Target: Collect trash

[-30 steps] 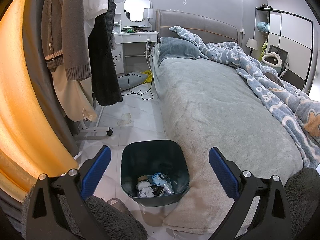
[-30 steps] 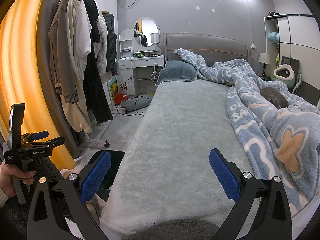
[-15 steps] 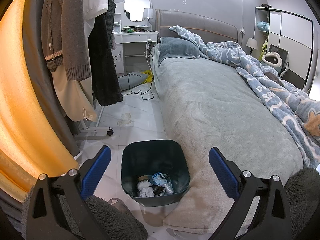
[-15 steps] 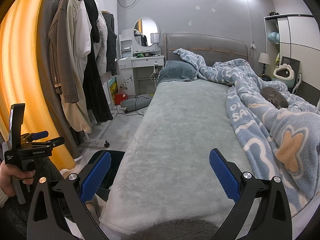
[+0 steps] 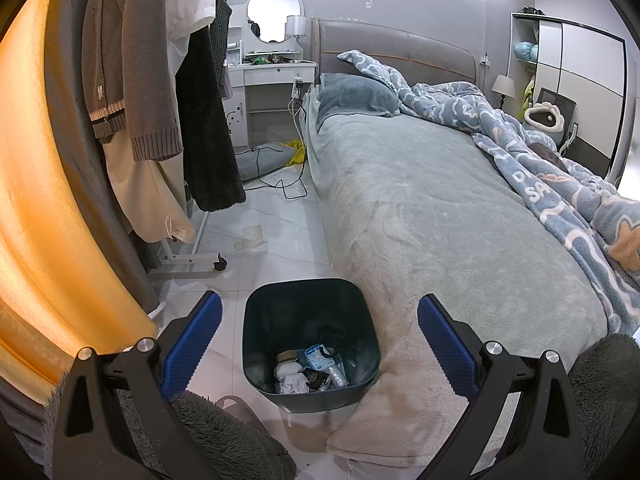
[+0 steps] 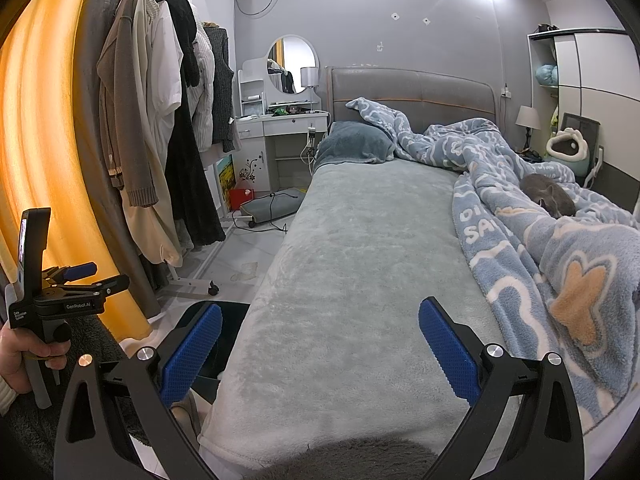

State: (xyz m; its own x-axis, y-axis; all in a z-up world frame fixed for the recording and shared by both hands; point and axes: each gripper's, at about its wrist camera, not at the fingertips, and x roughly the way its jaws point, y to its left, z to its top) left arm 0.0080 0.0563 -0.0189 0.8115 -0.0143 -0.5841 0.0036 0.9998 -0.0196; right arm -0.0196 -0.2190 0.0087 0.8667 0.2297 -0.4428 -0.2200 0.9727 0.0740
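Trash [image 5: 310,372] lies in the bottom of the dark bin [image 5: 256,328] on the floor beside the bed [image 5: 420,220], straight ahead of and below the left gripper [image 5: 318,336], whose jaws stand wide apart. Right gripper [image 6: 320,344], also spread and empty, hovers over the bed, the bin to its left.

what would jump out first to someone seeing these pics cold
Probably the dark teal bin on the floor by the bed's foot corner, trash at its bottom, framed by the open left tool. Then the grey cat curled on the blue blanket, beyond the open right tool.
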